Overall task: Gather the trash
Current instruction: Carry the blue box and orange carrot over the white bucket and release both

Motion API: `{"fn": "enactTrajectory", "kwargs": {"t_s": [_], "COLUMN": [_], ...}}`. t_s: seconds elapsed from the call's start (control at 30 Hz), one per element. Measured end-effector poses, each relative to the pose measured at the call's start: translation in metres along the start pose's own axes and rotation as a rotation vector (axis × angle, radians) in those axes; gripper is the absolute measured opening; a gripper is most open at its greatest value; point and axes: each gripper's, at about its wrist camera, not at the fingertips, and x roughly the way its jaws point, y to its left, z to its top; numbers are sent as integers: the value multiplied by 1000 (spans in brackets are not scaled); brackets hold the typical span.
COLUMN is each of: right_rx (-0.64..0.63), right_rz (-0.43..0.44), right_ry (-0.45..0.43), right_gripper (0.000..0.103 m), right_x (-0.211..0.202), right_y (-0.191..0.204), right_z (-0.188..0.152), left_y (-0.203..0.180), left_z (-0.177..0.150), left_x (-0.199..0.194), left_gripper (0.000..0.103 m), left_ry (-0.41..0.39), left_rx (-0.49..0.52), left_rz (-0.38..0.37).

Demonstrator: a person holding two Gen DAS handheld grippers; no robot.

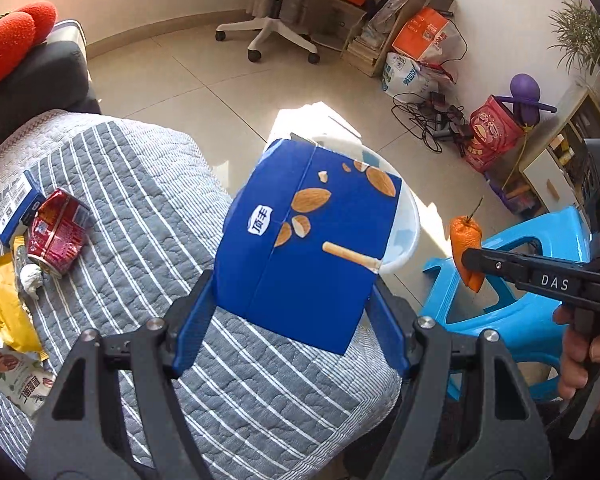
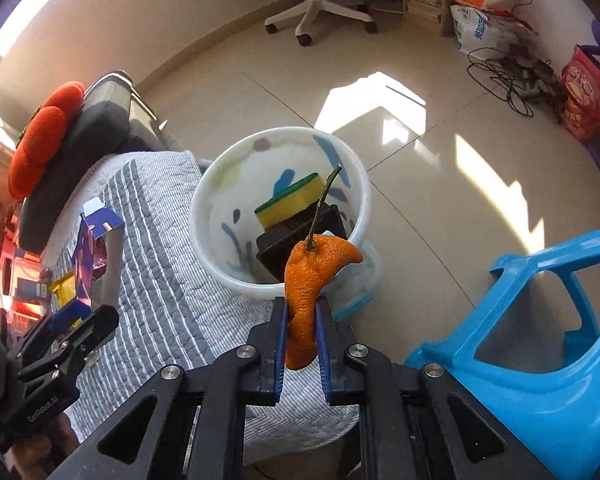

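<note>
So my right gripper (image 2: 302, 332) is clamped tight on the peel (image 2: 306, 292), which hangs long-ways up and down, stem on top. The bin (image 2: 204, 216) sits just past its tip, mouth open, sponge (image 2: 290, 200) already inside. Left gripper (image 1: 290, 304) is closed wide on the blue box (image 1: 304, 248), held over the bed edge (image 1: 148, 184) on the near side of the bin, tilted toward it. I'd say the peel is nearer the opening, so it goes first. More trash, including the can (image 1: 58, 236), lies on the bed well off from the bin.
</note>
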Motion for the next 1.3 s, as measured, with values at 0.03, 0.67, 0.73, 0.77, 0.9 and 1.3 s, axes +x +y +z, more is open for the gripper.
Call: {"fn": "enactTrajectory", "kwargs": {"t_s": [0.03, 0.67, 0.73, 0.77, 0.9, 1.3], "right_rx": [11, 76, 73, 71, 50, 77], "right_rz": [-1, -51, -50, -49, -51, -34], "right_ry": [0, -6, -5, -4, -13, -47], "right_gripper": [14, 14, 14, 15, 15, 15], "right_x": [-1, -2, -1, 0, 5, 22], "right_y": [-7, -48, -44, -41, -28, -3], "right_z": [0, 6, 8, 10, 18, 42], "left_y": [-4, 14, 18, 21, 27, 70], "left_z": [4, 16, 12, 9, 2, -25], "left_x": [7, 28, 22, 17, 1, -42], "left_gripper": [73, 100, 102, 102, 102, 102], "left_ry": [-6, -65, -52, -47, -37, 13], "left_rx": [17, 63, 54, 54, 62, -29], "left_rz": [-3, 135, 145, 142, 172, 232]}}
